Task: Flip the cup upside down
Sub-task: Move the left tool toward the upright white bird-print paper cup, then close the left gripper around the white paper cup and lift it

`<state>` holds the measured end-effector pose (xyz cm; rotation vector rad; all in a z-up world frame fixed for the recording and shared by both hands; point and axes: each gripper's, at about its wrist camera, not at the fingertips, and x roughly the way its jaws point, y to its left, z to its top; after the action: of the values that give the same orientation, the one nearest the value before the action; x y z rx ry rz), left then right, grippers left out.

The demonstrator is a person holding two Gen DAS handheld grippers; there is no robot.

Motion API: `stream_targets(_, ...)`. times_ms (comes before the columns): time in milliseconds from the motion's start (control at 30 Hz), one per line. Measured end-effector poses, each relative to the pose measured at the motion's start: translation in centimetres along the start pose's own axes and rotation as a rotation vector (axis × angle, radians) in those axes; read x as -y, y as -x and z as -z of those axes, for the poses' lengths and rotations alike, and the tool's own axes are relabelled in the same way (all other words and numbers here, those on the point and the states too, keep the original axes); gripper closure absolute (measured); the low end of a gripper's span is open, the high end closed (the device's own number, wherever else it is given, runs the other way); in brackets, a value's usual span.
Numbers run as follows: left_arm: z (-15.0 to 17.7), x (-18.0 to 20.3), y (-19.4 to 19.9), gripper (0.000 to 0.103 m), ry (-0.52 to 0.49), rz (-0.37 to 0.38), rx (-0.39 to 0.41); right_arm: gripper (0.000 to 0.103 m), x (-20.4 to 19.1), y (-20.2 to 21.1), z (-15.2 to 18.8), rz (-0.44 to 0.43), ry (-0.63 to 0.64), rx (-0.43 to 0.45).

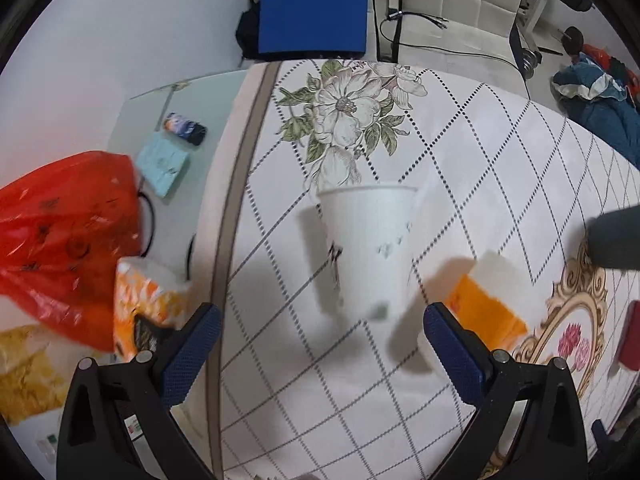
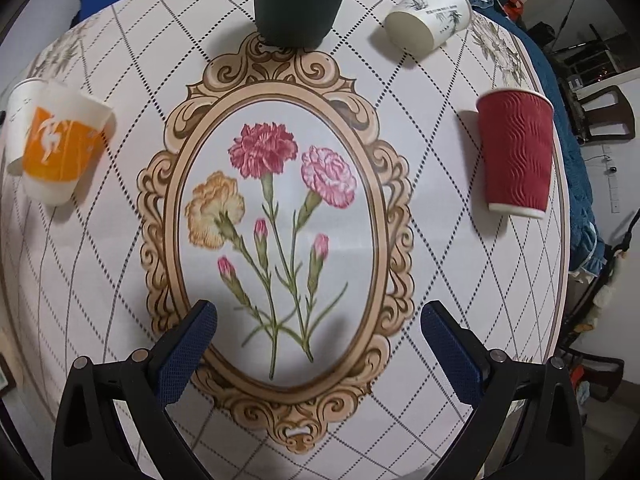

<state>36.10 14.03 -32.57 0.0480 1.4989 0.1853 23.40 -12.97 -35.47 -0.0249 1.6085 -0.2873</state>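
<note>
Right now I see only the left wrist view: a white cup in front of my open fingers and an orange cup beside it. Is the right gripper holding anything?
Observer: No. The right gripper is open and empty, and it faces the carnation oval.
Operator: Are there cups that I cannot see?
Observer: Yes. A white cup with bamboo print lies on its side, far off to the right in the right wrist view.
Operator: And the red thing at my right edge?
Observer: It is a red ripple cup, and it touches no other cup.
</note>
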Motion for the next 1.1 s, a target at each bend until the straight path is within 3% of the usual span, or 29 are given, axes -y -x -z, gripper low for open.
stream_targets(533, -3.7, 1.7, -4.5, 0.0, -0.011, 0.12, -0.106, 0.0, -1.6, -0.7, -1.5, 0.019, 0.022, -0.024)
stream_targets(600, -3.9, 1.9, -4.9, 0.003, -0.013, 0.128, -0.109, 0.0, -1.5, -0.7, -1.6, 0.017, 0.021, -0.023)
stream_targets(700, -4.2, 2.2, -5.5, 0.018, -0.015, 0.137, -0.115, 0.0, -1.6, -0.5, -1.9, 0.015, 0.021, -0.024)
stream_targets(767, -4.3, 2.3, -5.9, 0.038, -0.024, 0.133, -0.128, 0.0, -1.7, -0.5, -1.9, 0.013, 0.021, -0.024)
stream_targets(800, -4.3, 2.4, -6.2, 0.042, -0.026, 0.132, -0.135, 0.0, -1.7, -0.4, -2.0, 0.012, 0.022, -0.025)
stream_targets(1100, -4.9, 3.5, -6.2, 0.043, -0.067, 0.072, -0.088, 0.0, -1.9, -0.4, -1.8, 0.012, 0.022, -0.025)
